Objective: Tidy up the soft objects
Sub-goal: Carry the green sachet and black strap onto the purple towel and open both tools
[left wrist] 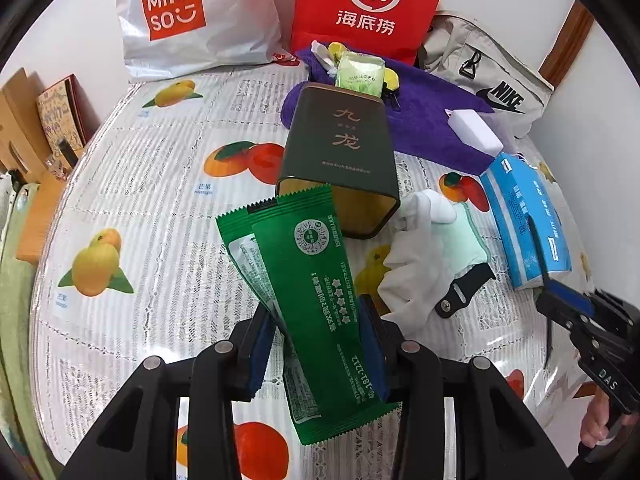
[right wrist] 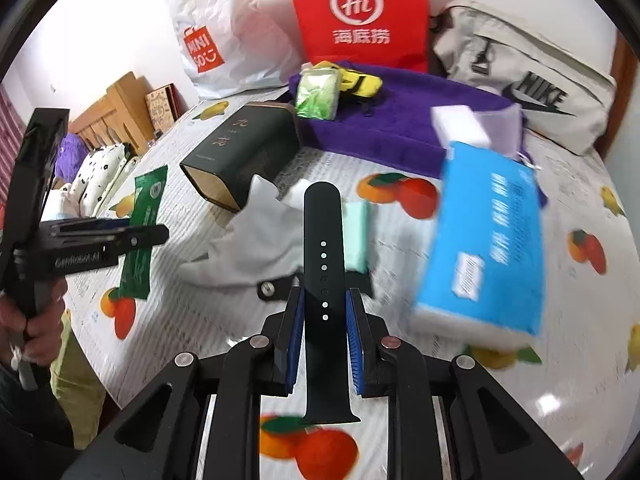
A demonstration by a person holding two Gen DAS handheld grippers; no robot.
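My left gripper (left wrist: pixel 320 332) is shut on two green snack packets (left wrist: pixel 308 292), held above the table in front of the open mouth of a dark green tin (left wrist: pixel 340 152) lying on its side. My right gripper (right wrist: pixel 323 312) is shut on a black watch strap (right wrist: pixel 323 276), lifted over a white cloth (right wrist: pixel 256 240) and a mint-green cloth (right wrist: pixel 356 236). The right gripper (left wrist: pixel 576 312) also shows at the right edge of the left wrist view, and the left gripper (right wrist: pixel 152 236) with the packets (right wrist: pixel 142 232) at the left of the right wrist view.
A purple towel (left wrist: pixel 432 120) at the back holds a green tissue pack (left wrist: pixel 360 72), a yellow toy (right wrist: pixel 360 82) and a white sponge block (left wrist: pixel 476 130). A blue tissue pack (right wrist: pixel 488 248) lies right. A Miniso bag (left wrist: pixel 192 20), red bag (left wrist: pixel 368 4) and Nike bag (left wrist: pixel 488 76) line the wall.
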